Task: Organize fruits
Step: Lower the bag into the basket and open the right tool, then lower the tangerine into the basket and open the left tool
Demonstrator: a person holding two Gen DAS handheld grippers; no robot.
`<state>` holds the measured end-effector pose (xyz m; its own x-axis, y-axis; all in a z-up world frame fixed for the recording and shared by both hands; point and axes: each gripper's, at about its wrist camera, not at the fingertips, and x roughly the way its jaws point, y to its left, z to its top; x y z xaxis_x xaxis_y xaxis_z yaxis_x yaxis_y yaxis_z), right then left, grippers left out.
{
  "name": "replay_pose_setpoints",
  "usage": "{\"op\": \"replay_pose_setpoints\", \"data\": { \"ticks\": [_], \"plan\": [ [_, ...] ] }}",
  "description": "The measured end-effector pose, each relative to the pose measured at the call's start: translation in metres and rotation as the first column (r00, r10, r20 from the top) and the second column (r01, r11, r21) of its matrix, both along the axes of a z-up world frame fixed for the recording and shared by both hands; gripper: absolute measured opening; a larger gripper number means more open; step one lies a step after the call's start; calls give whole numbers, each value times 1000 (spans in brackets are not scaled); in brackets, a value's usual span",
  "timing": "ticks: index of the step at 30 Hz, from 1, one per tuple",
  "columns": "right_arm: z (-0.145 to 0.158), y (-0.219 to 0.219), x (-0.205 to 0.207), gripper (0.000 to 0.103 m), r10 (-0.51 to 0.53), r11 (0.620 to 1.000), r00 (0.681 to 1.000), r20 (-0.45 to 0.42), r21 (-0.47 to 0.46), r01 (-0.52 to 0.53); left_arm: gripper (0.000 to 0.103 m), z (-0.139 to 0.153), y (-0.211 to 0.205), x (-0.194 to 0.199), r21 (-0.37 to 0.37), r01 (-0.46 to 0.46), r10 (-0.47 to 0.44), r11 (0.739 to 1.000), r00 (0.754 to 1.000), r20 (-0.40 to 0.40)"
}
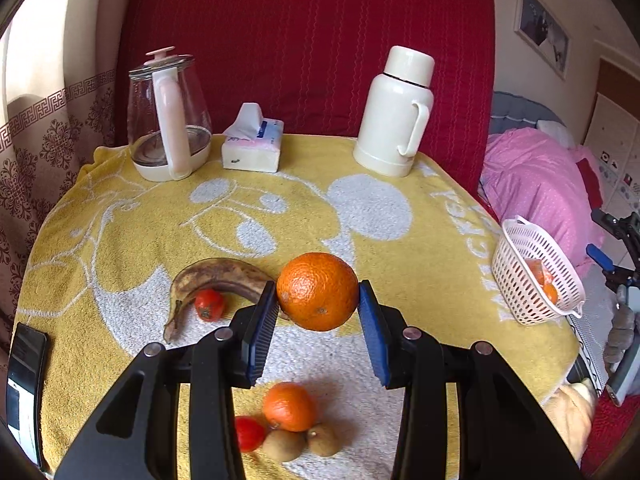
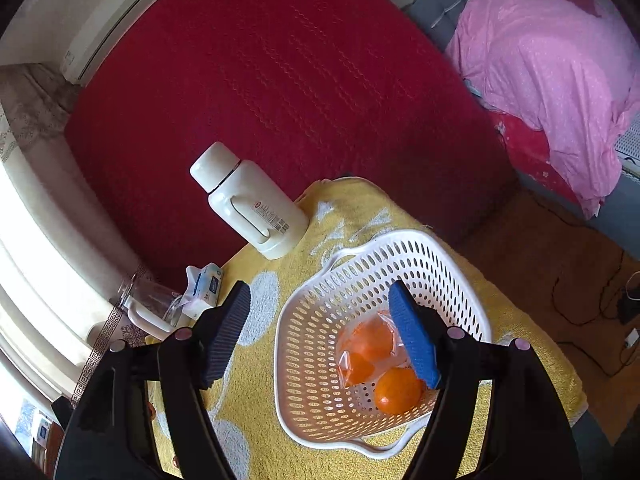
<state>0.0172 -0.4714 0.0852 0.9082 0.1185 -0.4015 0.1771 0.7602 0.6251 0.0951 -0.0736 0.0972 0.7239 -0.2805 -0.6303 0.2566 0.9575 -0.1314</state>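
Presently the left gripper [image 1: 318,320] pinches a large orange [image 1: 317,297] between its blue pads, lifted clear of the yellow towel [image 1: 120,240], well apart from the white basket [image 2: 320,320]. Over that basket the right gripper [image 2: 324,334] stands spread and empty; inside lie a loose orange [image 2: 398,390] and bagged oranges [image 2: 366,344].

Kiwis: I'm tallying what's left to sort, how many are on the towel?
2: one kiwi and a second kiwi side by side at the near edge, below the small orange. Others may be hidden.
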Motion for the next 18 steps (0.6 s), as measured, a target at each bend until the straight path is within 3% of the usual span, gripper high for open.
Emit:
{"op": "replay_pose_setpoints", "data": {
  "ticks": [6,18],
  "plan": [
    [11,-16,-13,80,-69,997,997,33,-23,70,41,15,-81,-2,0,182,-182,983,983,-6],
    [11,-43,-25,80,-133,991,991,32,16,132,41,23,-215,-10,26,429,-429,903,903,8]
  ]
}}
